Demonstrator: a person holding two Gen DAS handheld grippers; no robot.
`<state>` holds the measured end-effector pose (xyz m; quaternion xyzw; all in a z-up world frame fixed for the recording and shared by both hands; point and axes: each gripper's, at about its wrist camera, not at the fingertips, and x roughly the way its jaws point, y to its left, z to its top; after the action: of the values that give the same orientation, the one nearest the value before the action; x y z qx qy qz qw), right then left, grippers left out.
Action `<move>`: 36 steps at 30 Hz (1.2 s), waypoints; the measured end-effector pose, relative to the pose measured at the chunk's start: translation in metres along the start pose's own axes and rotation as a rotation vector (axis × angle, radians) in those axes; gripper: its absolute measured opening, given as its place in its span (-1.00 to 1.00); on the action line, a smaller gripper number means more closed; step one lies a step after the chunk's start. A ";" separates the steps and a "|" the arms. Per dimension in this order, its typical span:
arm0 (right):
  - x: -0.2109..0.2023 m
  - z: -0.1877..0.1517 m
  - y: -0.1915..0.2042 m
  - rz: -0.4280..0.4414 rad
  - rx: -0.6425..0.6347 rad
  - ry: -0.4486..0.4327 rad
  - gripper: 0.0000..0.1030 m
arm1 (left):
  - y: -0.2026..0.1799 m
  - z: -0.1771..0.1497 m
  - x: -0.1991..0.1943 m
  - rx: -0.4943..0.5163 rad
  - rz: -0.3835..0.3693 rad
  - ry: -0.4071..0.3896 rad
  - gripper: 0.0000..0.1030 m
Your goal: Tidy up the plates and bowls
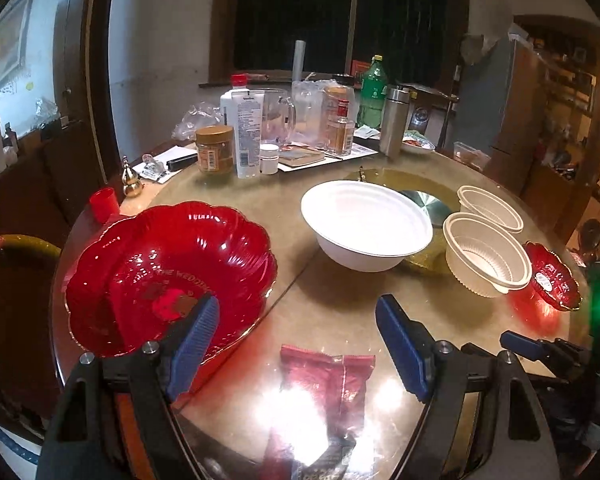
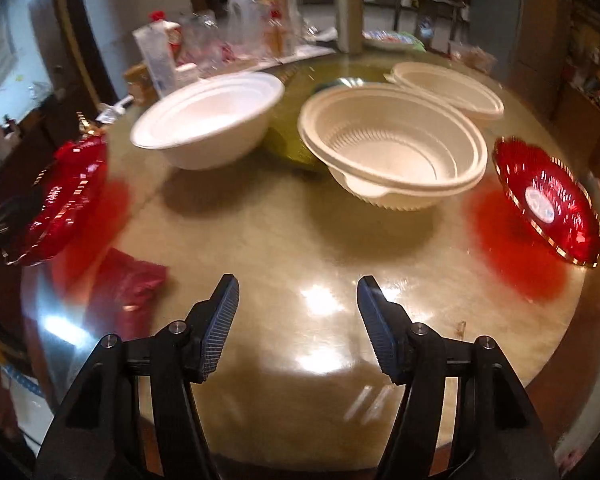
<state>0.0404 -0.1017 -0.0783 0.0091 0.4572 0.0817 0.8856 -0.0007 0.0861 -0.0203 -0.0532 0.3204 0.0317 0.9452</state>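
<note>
A large red scalloped plate [image 1: 168, 276] lies at the table's left; it also shows in the right wrist view [image 2: 64, 196]. A big white bowl [image 1: 366, 224] [image 2: 208, 116] stands mid-table. Right of it a ribbed cream bowl [image 1: 486, 256] [image 2: 392, 148] sits in front of a second cream bowl [image 1: 490, 208] [image 2: 448, 88]. A small red plate [image 1: 552, 280] [image 2: 548, 200] lies at the far right. My left gripper [image 1: 296, 316] is open and empty, its left finger over the large red plate's near rim. My right gripper [image 2: 298, 292] is open and empty above bare table.
A red foil packet [image 1: 324, 380] [image 2: 128, 288] lies near the front edge. Jars, bottles, a glass mug [image 1: 278, 116] and a steel flask [image 1: 394, 120] crowd the table's far side. A small red cup [image 1: 104, 202] and a gold gourd [image 1: 132, 180] stand at the left edge.
</note>
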 end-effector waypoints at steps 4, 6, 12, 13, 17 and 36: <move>0.007 0.001 -0.002 -0.012 0.019 -0.002 0.21 | 0.007 -0.001 0.000 -0.020 0.009 -0.005 0.57; 0.007 0.001 -0.002 -0.026 0.017 -0.013 0.21 | 0.009 -0.002 0.001 -0.026 0.011 -0.004 0.57; 0.016 0.005 -0.001 -0.135 0.007 0.014 0.79 | 0.014 -0.003 0.000 -0.045 0.036 -0.018 0.57; 0.017 0.006 -0.004 -0.145 0.020 0.023 0.95 | 0.015 -0.003 0.002 -0.055 0.045 -0.009 0.58; 0.018 0.007 -0.014 -0.164 0.062 0.035 1.00 | 0.007 -0.005 0.018 -0.027 0.032 0.055 0.60; 0.016 0.007 -0.014 -0.159 0.058 0.036 1.00 | 0.017 -0.005 0.002 -0.002 -0.023 0.002 0.60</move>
<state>0.0568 -0.1126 -0.0886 -0.0028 0.4743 -0.0020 0.8803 -0.0037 0.1019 -0.0268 -0.0579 0.3208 0.0212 0.9451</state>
